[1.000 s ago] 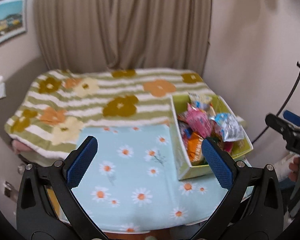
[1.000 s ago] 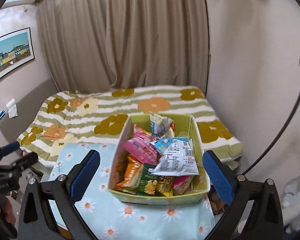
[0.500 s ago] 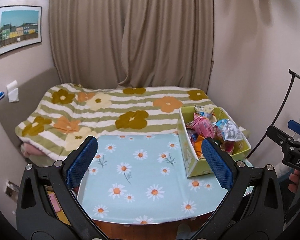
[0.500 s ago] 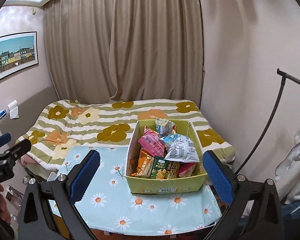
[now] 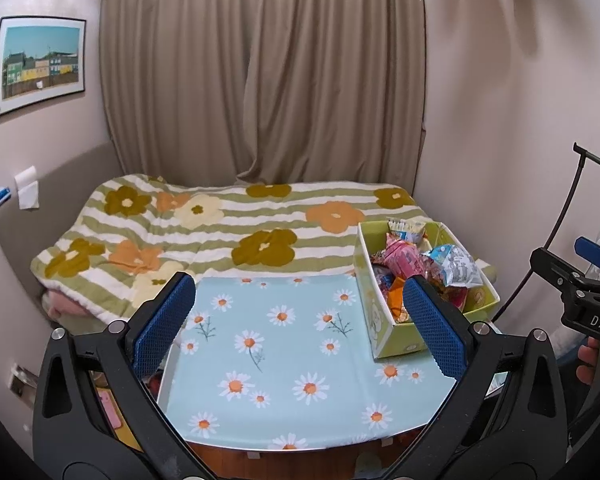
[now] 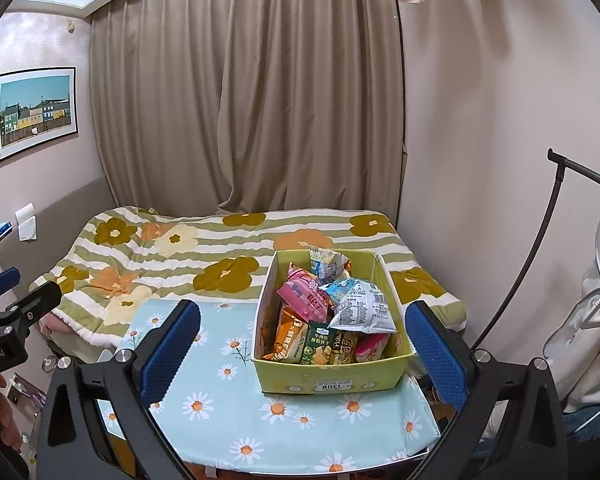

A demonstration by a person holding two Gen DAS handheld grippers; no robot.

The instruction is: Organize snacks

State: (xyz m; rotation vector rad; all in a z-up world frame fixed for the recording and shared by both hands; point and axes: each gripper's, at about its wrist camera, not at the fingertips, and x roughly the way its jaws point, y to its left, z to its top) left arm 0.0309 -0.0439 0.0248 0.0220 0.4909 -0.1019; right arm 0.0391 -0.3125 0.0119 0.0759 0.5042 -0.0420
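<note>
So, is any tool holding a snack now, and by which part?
Nothing is held. The left tool and right tool are both open and empty; all snack packets lie in the yellow box.

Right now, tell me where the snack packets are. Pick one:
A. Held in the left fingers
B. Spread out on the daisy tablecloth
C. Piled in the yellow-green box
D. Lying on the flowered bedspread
C. The snack packets are all heaped inside the yellow-green box, which stands on the daisy tablecloth; the left gripper and right gripper are both open and hold nothing.
</note>
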